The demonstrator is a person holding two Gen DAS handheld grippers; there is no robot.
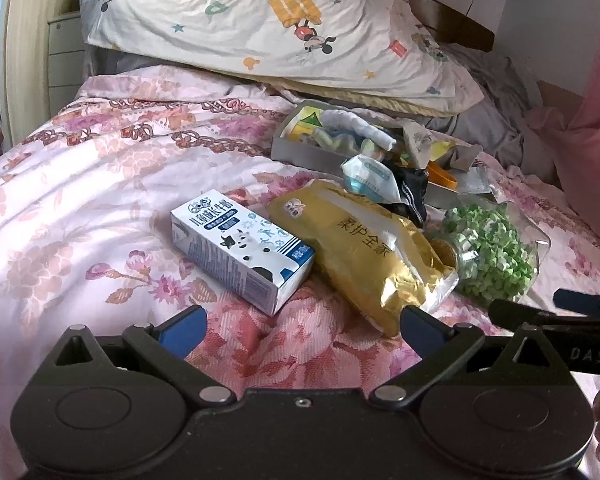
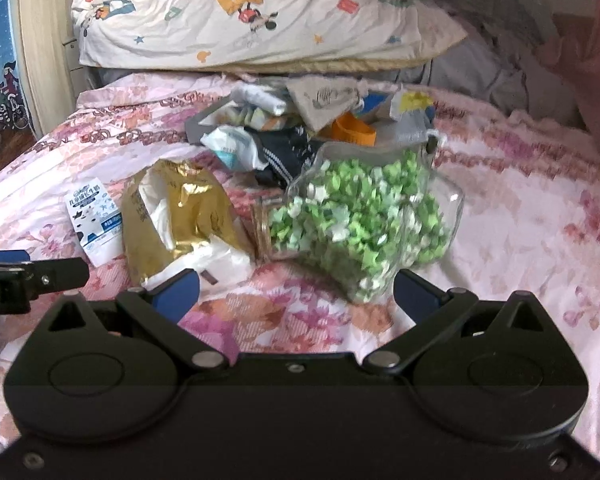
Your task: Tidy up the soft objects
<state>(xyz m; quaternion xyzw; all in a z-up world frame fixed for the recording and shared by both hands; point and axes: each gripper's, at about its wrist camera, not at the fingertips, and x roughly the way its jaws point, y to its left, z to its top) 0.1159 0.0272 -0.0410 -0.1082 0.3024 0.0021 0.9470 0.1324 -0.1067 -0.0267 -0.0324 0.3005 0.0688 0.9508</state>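
The left claw (image 1: 302, 326) hangs released over the floral bedspread (image 1: 80, 200), its blue pads wide apart with nothing between them. Just beyond it a milk carton (image 1: 242, 250) lies flat, its long axis running from far-left to near-right. Beside the carton, touching it, a gold pouch (image 1: 364, 256) lies along the same diagonal, its crumpled near end close to the claw's right pad. The right claw (image 2: 296, 290) is likewise spread and empty, hovering just short of a clear glass jar (image 2: 364, 216) filled with green and white paper stars; the jar lies on its side with its mouth toward the pouch. Behind these sits a grey tray (image 1: 308, 154) heaped with soft things, among them a dark striped garment (image 1: 414, 192) and a white packet (image 1: 366, 174); the heap's contents overlap and are hard to separate. A cartoon-print pillow (image 1: 260, 20) lies beyond, cut off at the top.
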